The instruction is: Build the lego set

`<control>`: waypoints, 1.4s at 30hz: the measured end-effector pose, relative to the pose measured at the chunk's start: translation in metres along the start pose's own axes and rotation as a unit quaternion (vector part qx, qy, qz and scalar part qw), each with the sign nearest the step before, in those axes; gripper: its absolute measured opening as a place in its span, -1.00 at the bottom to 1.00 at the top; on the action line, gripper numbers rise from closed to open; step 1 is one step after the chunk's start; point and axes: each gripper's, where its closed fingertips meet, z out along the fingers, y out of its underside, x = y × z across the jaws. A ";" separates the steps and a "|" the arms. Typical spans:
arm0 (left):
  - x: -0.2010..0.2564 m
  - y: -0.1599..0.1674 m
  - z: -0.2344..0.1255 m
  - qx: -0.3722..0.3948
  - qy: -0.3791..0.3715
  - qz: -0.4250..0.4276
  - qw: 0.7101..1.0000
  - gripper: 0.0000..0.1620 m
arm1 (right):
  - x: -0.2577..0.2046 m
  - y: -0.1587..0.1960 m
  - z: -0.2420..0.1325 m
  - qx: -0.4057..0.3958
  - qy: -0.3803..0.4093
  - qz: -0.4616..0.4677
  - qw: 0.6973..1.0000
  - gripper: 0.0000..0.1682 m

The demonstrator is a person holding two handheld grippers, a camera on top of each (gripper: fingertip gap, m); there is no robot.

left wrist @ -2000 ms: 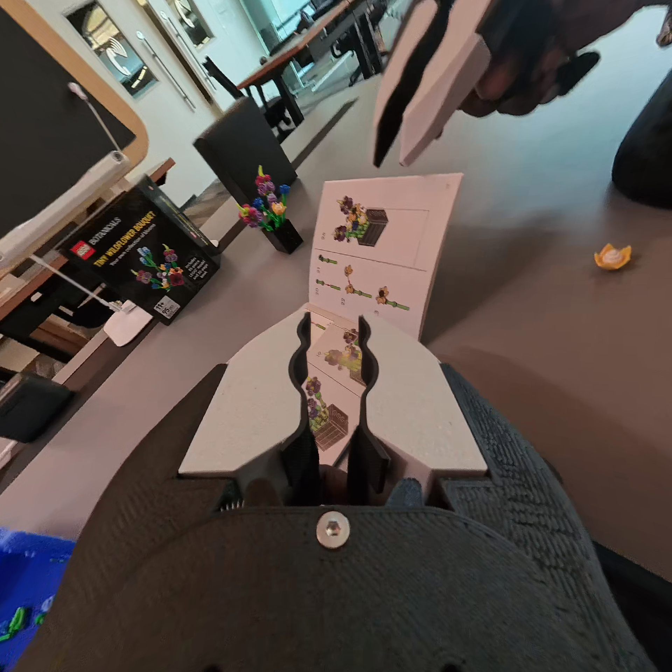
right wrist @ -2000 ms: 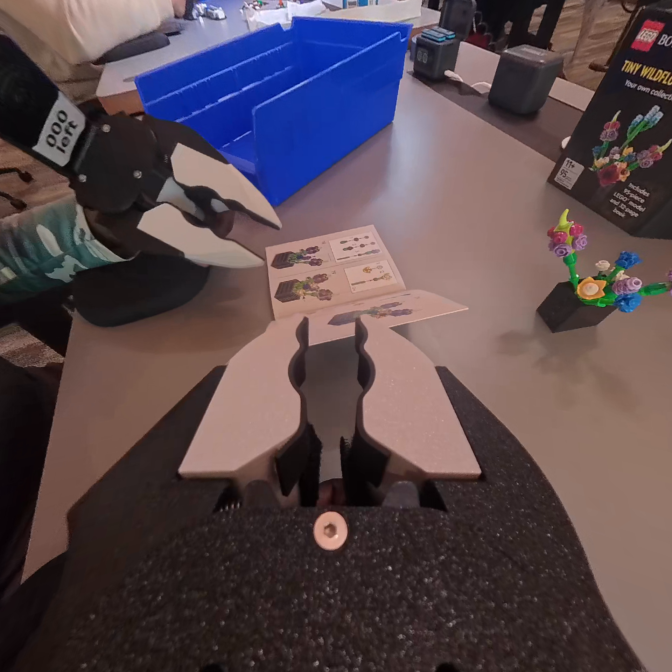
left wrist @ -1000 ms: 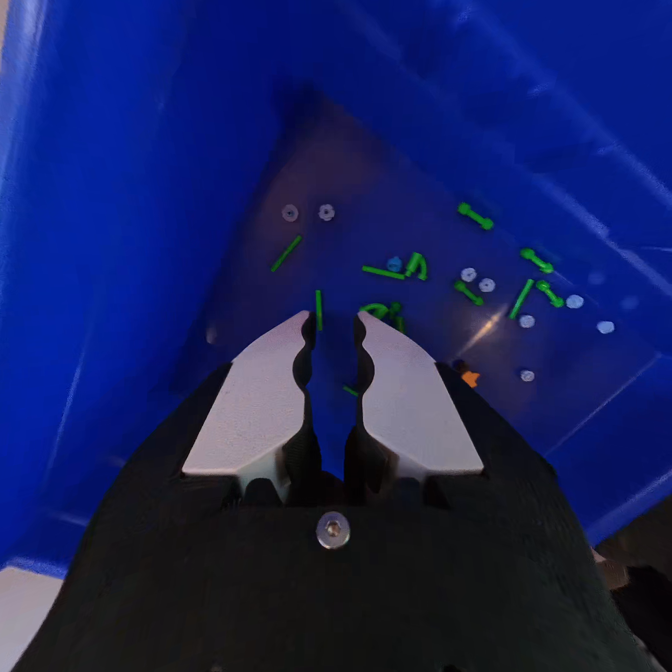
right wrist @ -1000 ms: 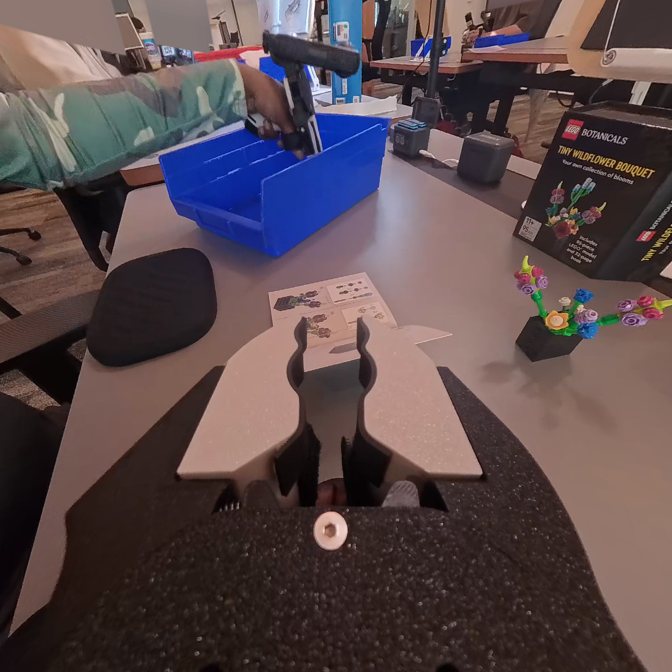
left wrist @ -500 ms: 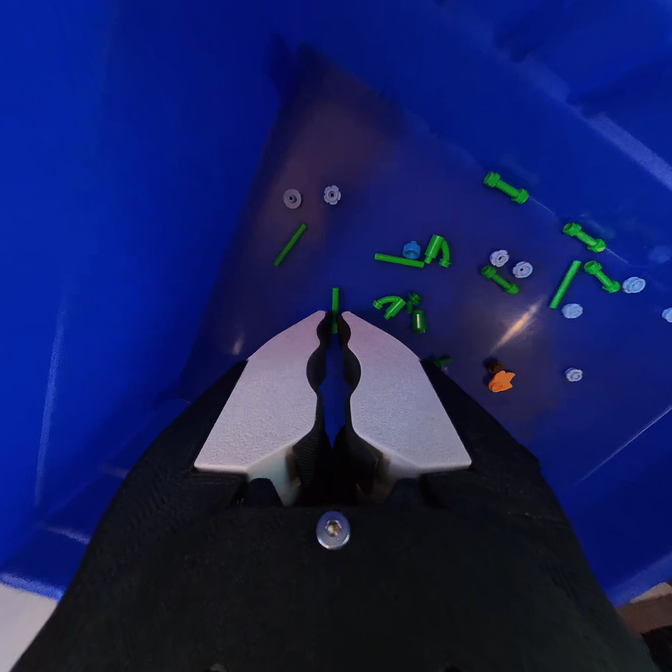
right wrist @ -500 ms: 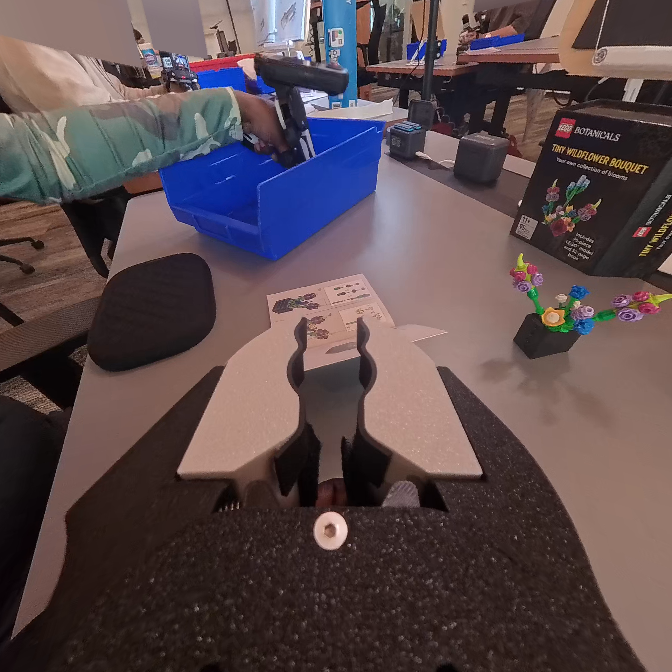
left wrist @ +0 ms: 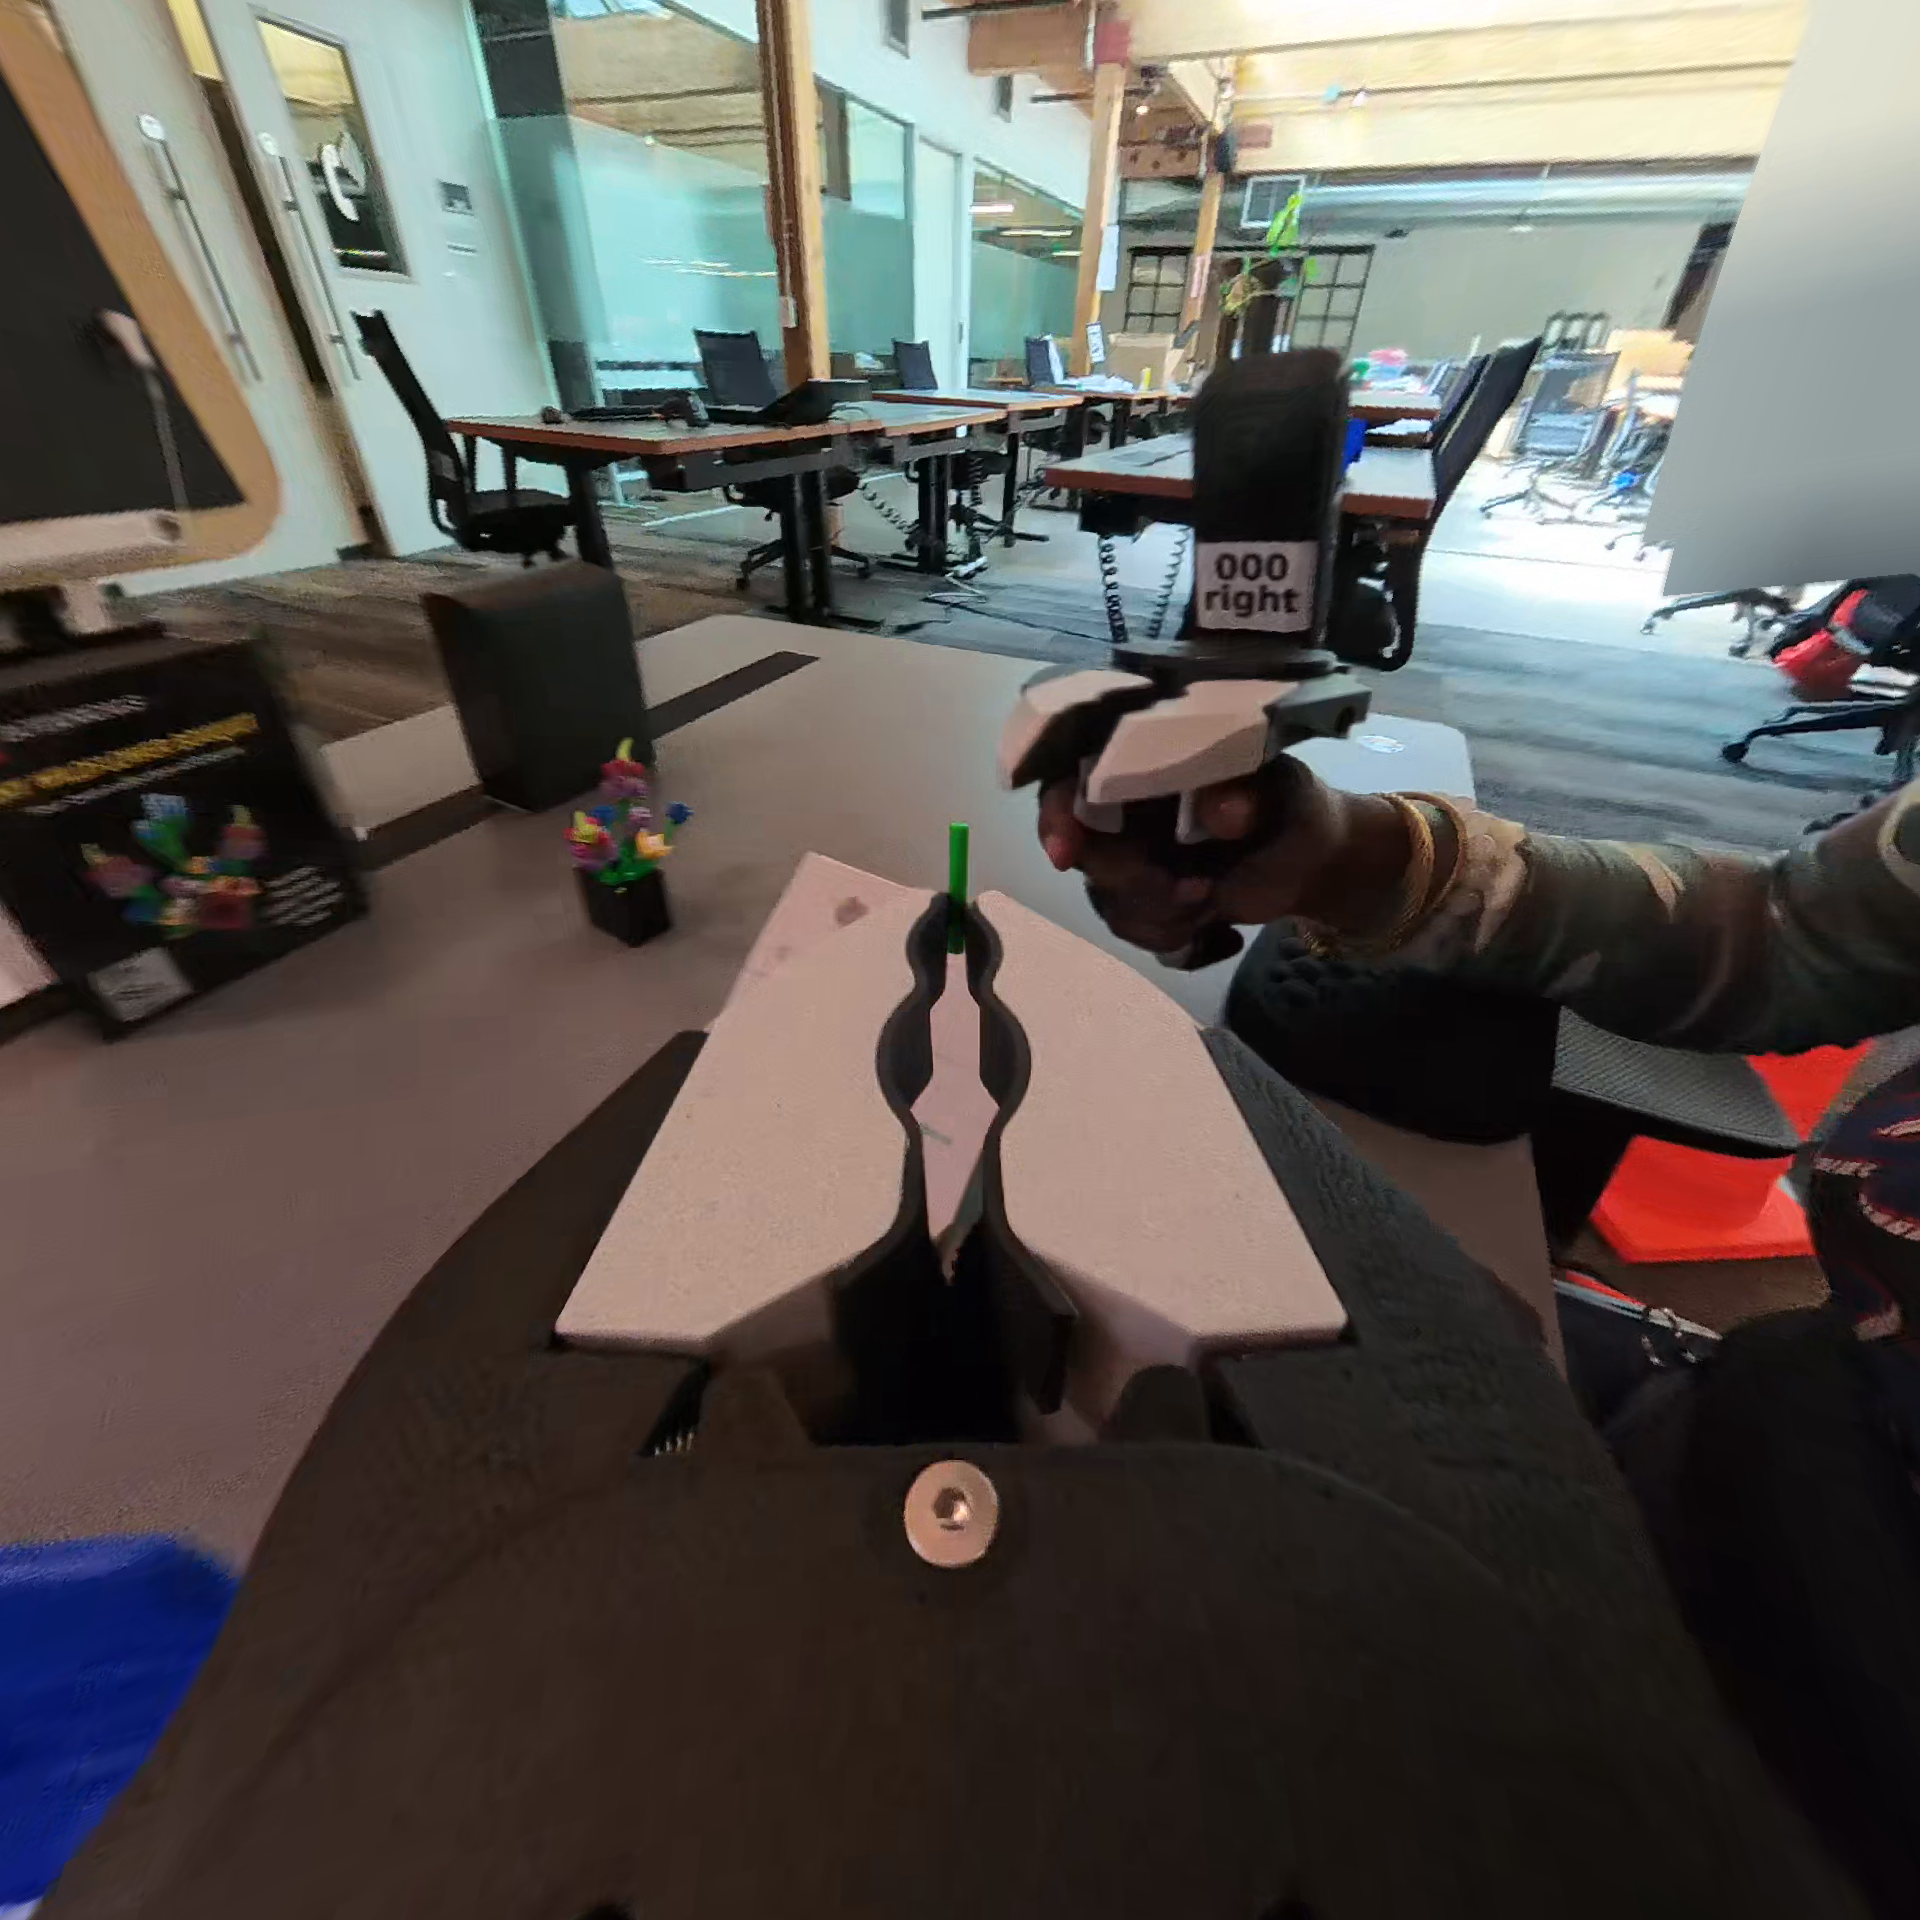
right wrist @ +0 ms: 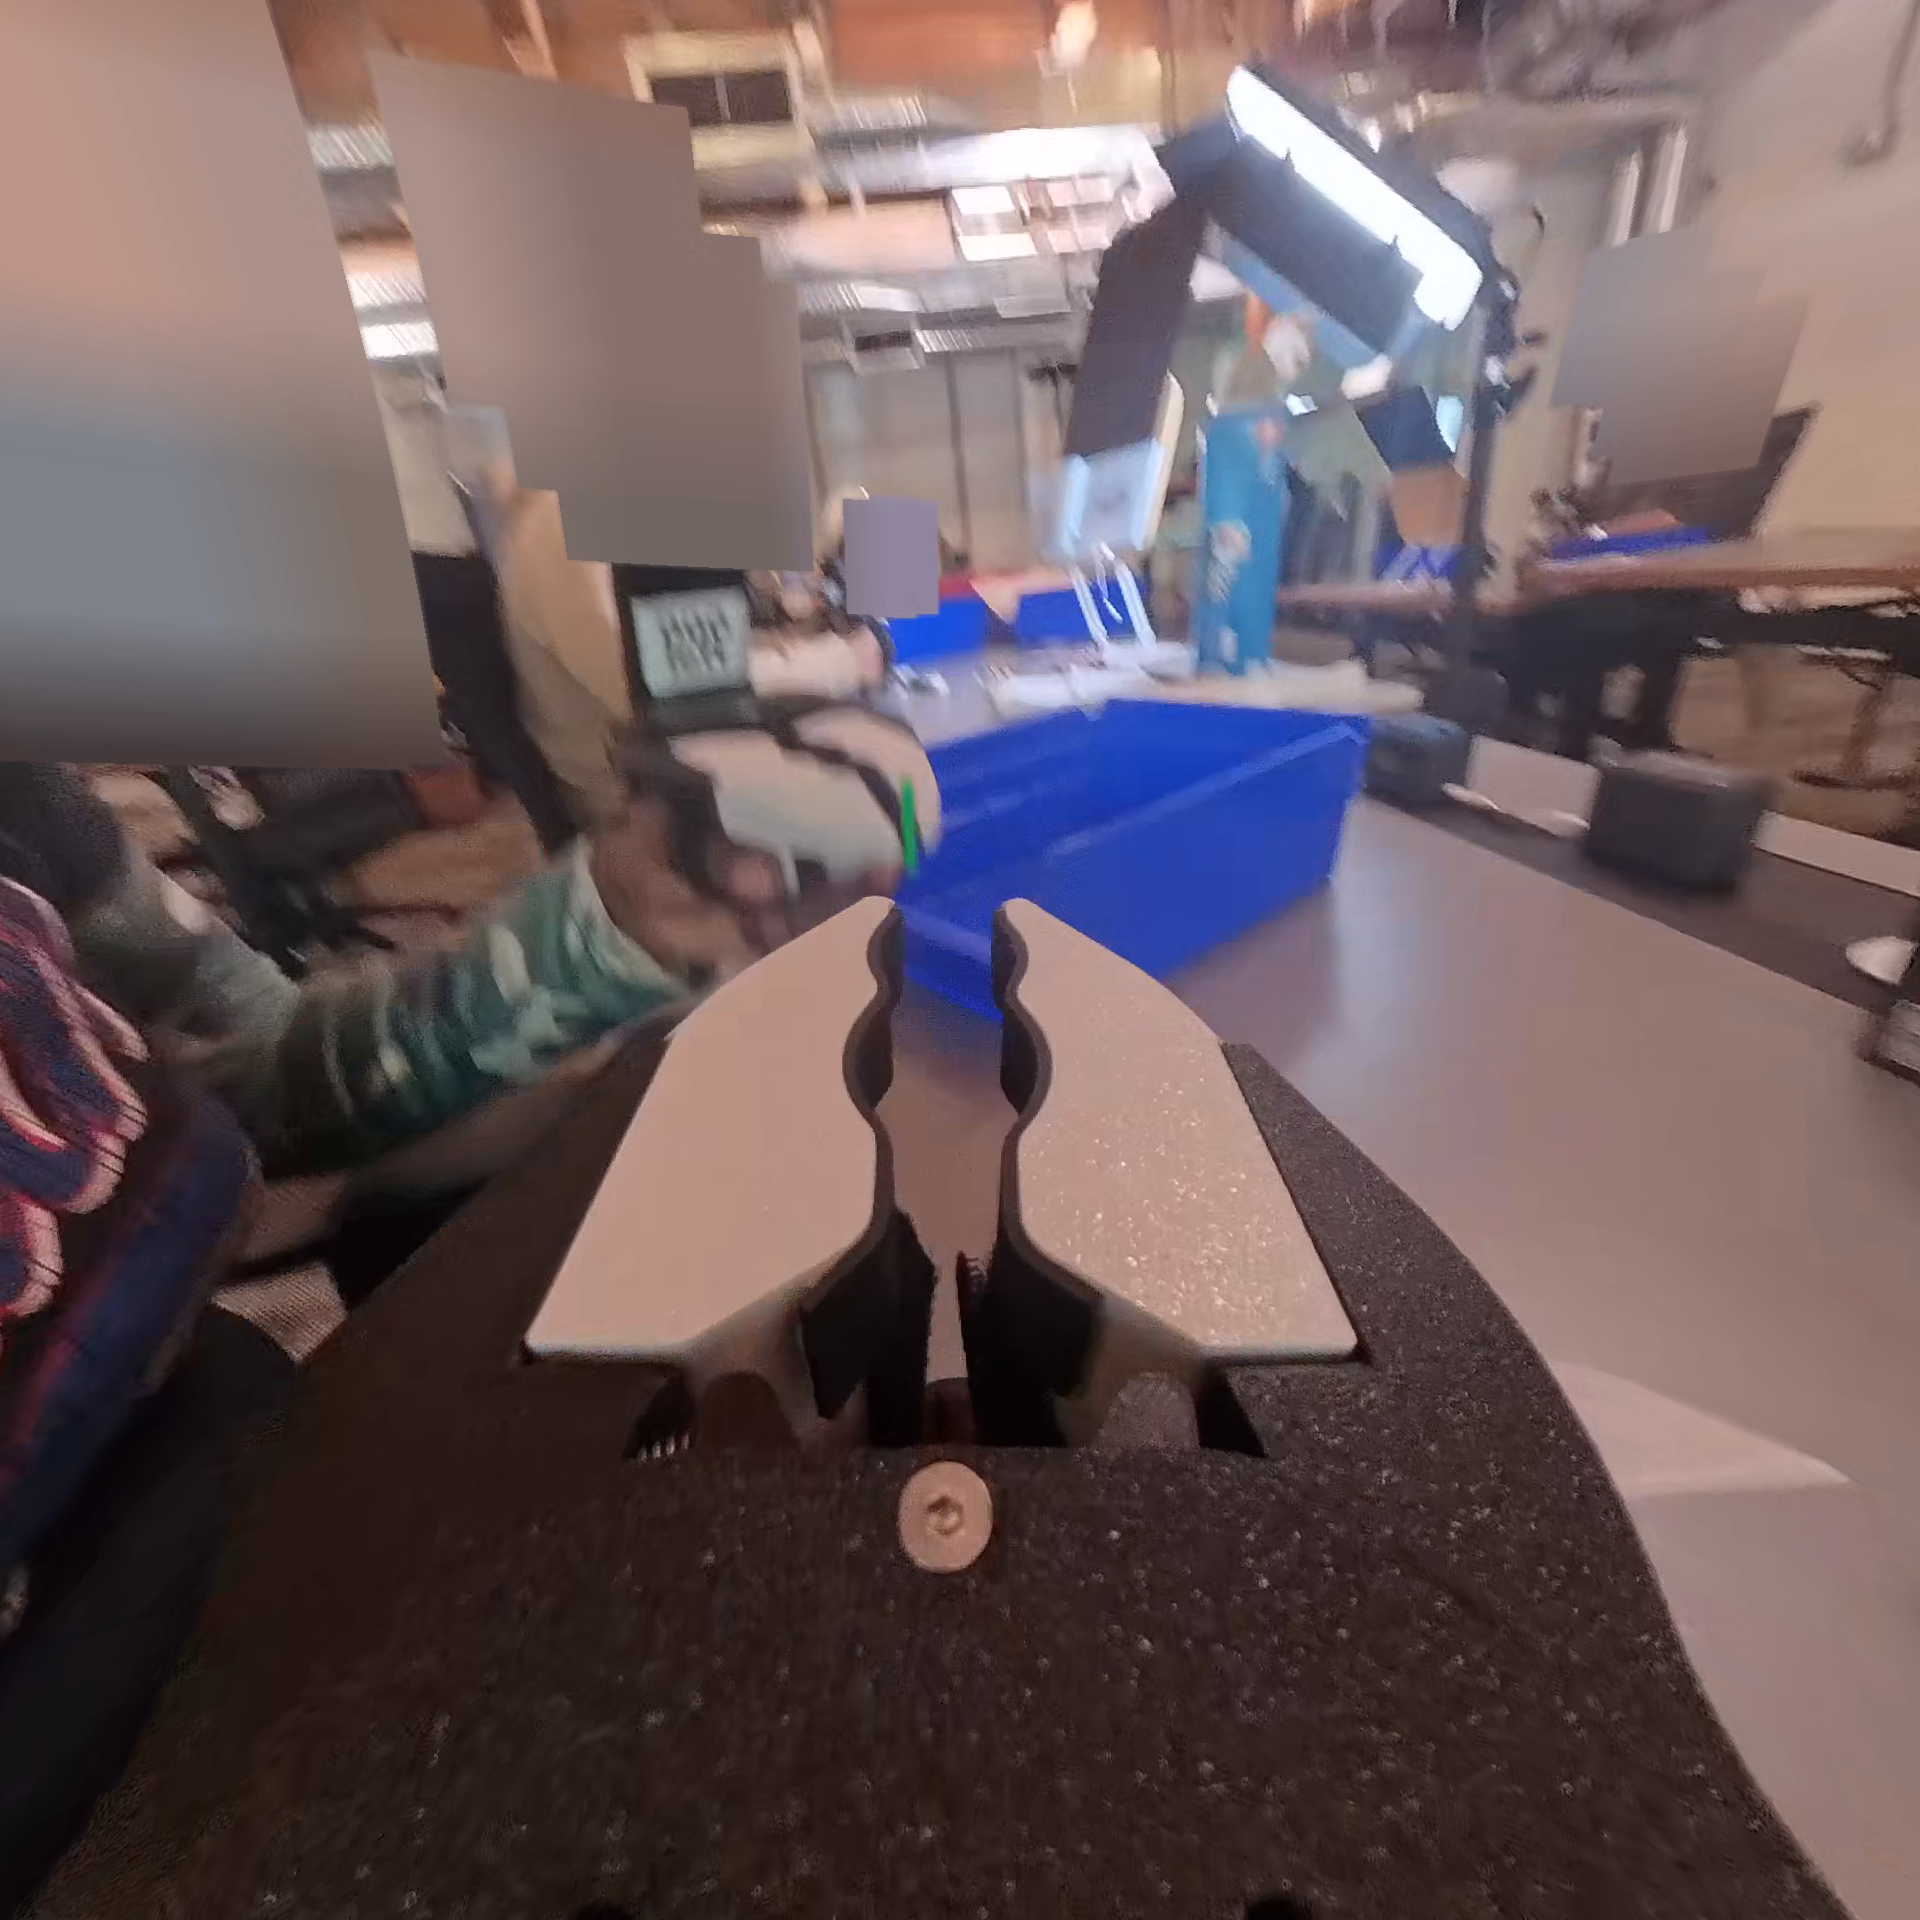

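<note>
My left gripper (left wrist: 957, 914) is shut on a thin green lego rod (left wrist: 957, 871), which stands upright out of the tips above the table. The rod also shows in the right wrist view (right wrist: 910, 823), held by the far left gripper (right wrist: 894, 821). My right gripper (right wrist: 943, 920) is open and empty, raised over the table and facing the blue bin (right wrist: 1143, 821); in the left wrist view it hovers to the right (left wrist: 1049, 769). The partly built lego bouquet (left wrist: 623, 842) in its black pot stands left of the rod. The instruction booklet (left wrist: 831, 914) lies behind my left fingers.
The black lego set box (left wrist: 166, 831) stands at the left. A dark speaker-like block (left wrist: 535, 675) sits behind the bouquet. A black pad (left wrist: 1382, 1029) lies at the table's right edge. A corner of the blue bin (left wrist: 94, 1662) shows lower left. Small grey devices (right wrist: 1673, 821) sit beyond the bin. About 5 cm separates my left fingertips from my right.
My left gripper closed on a green rod in the blue bin and lifted it out over the table. My right gripper rose and turned toward the bin and the left gripper.
</note>
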 end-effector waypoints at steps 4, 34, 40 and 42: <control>0.015 0.018 0.020 0.011 0.021 -0.024 0.999 -0.96 | -0.007 0.006 0.010 0.002 -0.012 0.011 1.000 -0.82; -0.007 0.056 0.015 -0.033 -0.011 -0.023 0.999 -0.61 | -0.050 0.083 -0.162 -0.598 0.090 0.017 0.796 -0.96; -0.006 0.058 0.016 -0.038 -0.007 -0.022 0.999 -0.61 | -0.059 0.117 -0.201 -0.674 0.138 0.050 0.724 -0.96; -0.004 0.059 0.017 -0.045 -0.006 -0.017 0.999 -0.61 | -0.057 0.124 -0.205 -0.684 0.144 0.047 0.714 -0.95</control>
